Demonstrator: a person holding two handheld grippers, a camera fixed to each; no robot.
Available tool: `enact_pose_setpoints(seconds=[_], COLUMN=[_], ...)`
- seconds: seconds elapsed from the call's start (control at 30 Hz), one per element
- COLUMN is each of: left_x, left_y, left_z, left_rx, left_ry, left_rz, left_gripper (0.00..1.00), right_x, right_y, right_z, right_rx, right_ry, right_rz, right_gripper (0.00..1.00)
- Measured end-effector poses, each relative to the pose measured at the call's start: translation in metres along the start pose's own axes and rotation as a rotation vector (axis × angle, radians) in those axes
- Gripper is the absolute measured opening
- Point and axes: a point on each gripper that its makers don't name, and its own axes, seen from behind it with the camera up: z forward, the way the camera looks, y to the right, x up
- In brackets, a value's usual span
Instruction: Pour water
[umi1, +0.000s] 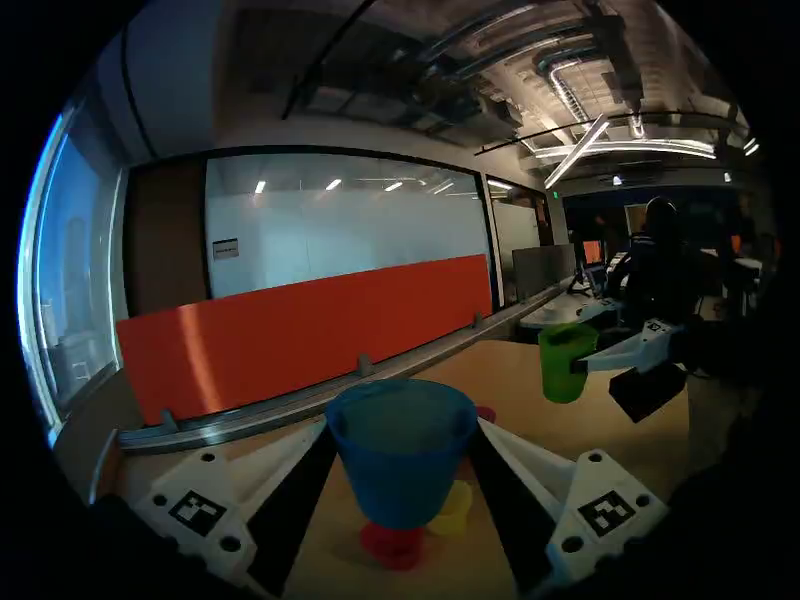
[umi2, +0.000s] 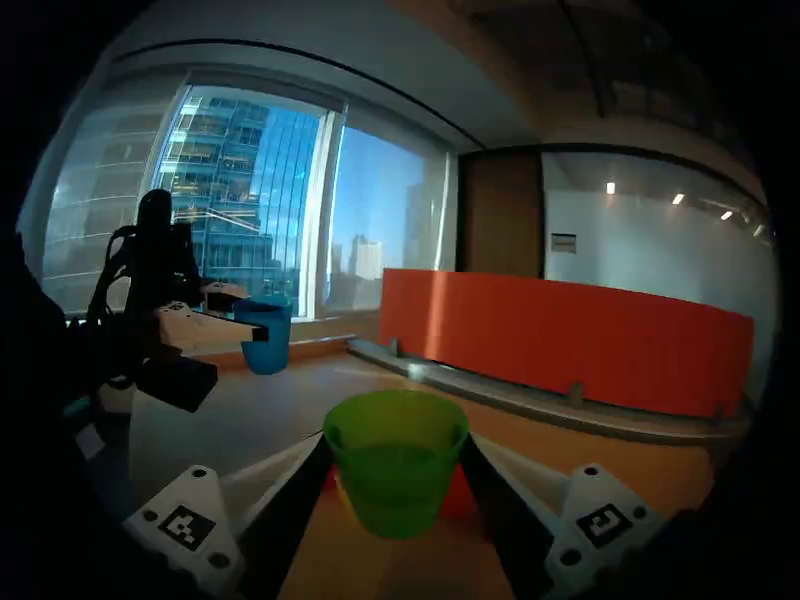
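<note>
Fingers of the left gripper (umi1: 402, 428) pinch the blue cup (umi1: 402, 465) from both sides in the left gripper view, holding it upright over the wooden table (umi1: 510, 375). What look like a red cup (umi1: 392, 545) and a yellow cup (umi1: 453, 505) sit just under it. Far to the right, well apart, the right gripper (umi1: 583, 365) holds the green cup (umi1: 562, 360), also upright, its rim about level with the blue one.

In the right gripper view the right gripper's fingers press on the green cup's two sides. A darker band low inside may be water, though I cannot be sure. Far left sits the blue cup, in the left gripper. By my judgement, pouring calls for closing that left-right gap, rim over rim, then tipping one cup toward the other; which cup pours I cannot tell
</note>
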Motion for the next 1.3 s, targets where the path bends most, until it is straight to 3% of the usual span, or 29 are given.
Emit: enact_pose_setpoints(seconds=[0.33, 0.7, 1.3], left_x=[-0.011, -0.054, -0.116], left_y=[0.008, 0.016, 0.04], left_z=[-0.005, -0.004, -0.004], left_rx=[-0.025, -0.053, -0.141], left_ry=[-0.015, -0.121, -0.277], left_rz=[-0.002, 0.006, 0.054], left_gripper=[0.86, 0.86, 0.86], right_x=[-0.003, -0.016, -0.055], right_y=[0.006, 0.016, 0.023], right_z=[-0.002, -0.001, 0.008], right_rx=[-0.014, -0.024, 0.004], right_ry=[-0.005, -0.048, -0.177], right_rz=[0.006, 0.016, 0.028], right_gripper=[0.89, 0.89, 0.89])
